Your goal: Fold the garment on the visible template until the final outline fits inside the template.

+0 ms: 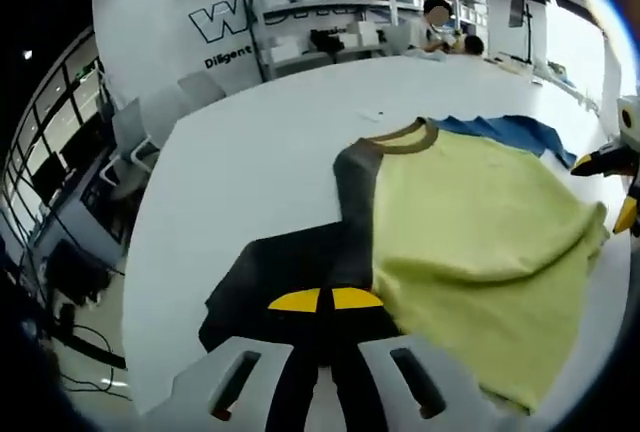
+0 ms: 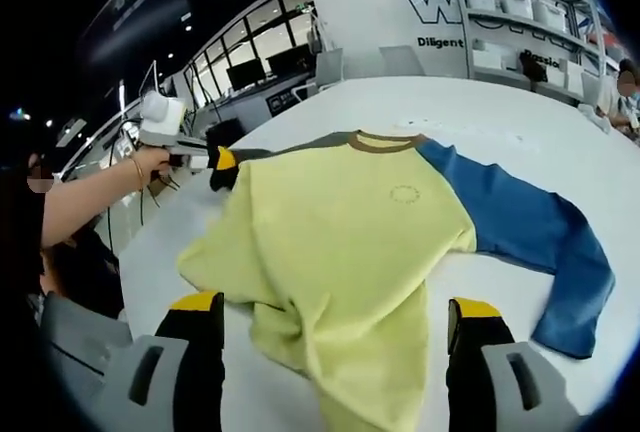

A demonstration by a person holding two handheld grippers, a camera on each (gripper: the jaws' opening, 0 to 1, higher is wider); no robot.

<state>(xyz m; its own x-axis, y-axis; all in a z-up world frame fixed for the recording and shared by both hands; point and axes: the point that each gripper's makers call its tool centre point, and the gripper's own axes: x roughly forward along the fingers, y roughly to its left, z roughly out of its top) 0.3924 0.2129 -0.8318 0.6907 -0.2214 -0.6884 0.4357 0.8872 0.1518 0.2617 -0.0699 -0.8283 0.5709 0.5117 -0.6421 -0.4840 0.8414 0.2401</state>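
From my left gripper (image 1: 327, 299) view, the near end of the garment's dark grey sleeve (image 1: 285, 277) disappears under the two yellow-tipped jaws at the bottom centre; the tips sit pressed together on that fabric, so I read them as clamped on the sleeve. I cannot pick out any template outline on the white table (image 1: 240, 162). The blue sleeve (image 1: 515, 132) is mostly hidden behind the yellow-green body of the garment (image 1: 470, 232), showing only as a strip at the upper right. At the right edge another gripper's yellow and black tip is cut off by the frame.

In my right gripper (image 2: 340, 317) view, the jaws stand wide apart at the bottom, released, with the garment's hem (image 2: 340, 352) lying between them; whether the tips touch the cloth I cannot tell. The garment (image 2: 340, 222) lies spread across the middle of the frame, brown collar toward the top, blue sleeve (image 2: 540, 242) stretched to the right. At the upper left, the left gripper (image 2: 222, 159) pinches the grey sleeve's end, held by a person's hand (image 2: 150, 162).

Writing: a small circular emblem on the chest (image 2: 404, 194) is too fine to read. The wall lettering (image 1: 235, 20) starts with a large "W" above "Diligent", both cut off by shelving (image 1: 320, 2).
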